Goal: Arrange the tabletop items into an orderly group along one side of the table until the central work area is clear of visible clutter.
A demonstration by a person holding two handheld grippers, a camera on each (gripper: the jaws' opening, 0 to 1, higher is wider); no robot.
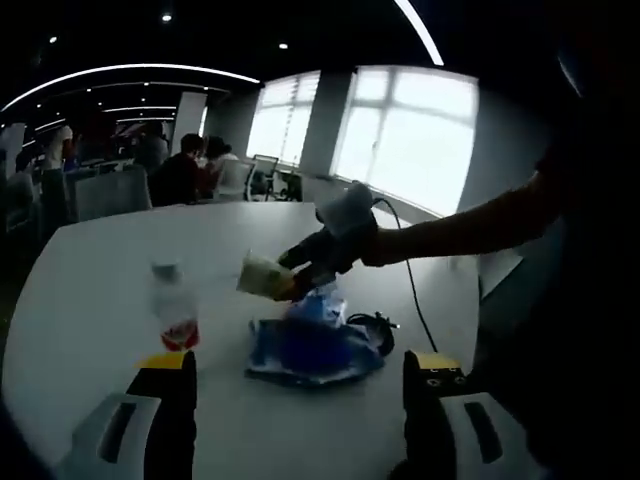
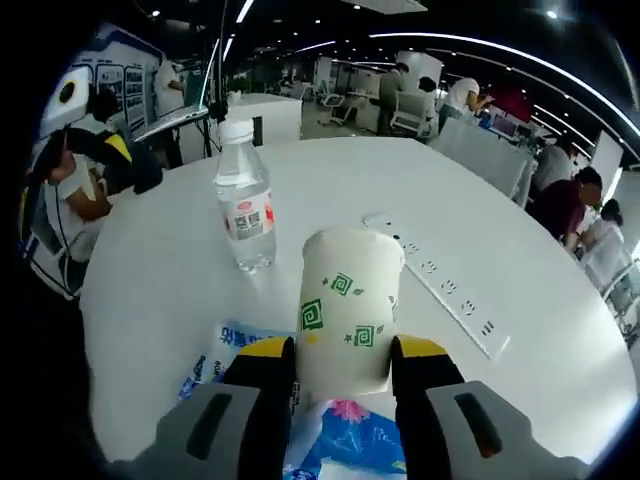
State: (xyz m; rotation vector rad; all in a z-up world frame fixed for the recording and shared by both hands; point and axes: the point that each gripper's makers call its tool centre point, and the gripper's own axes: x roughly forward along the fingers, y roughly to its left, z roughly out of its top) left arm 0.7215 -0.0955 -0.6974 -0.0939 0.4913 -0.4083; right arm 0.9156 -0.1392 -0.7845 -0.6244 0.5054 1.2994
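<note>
Paper cup between right tongs

In the right gripper view, the paper cup sits between the right gripper jaws, over the plastic bag. The water bottle stands ahead and left of it on the table; the power strip lies ahead and right.
</note>
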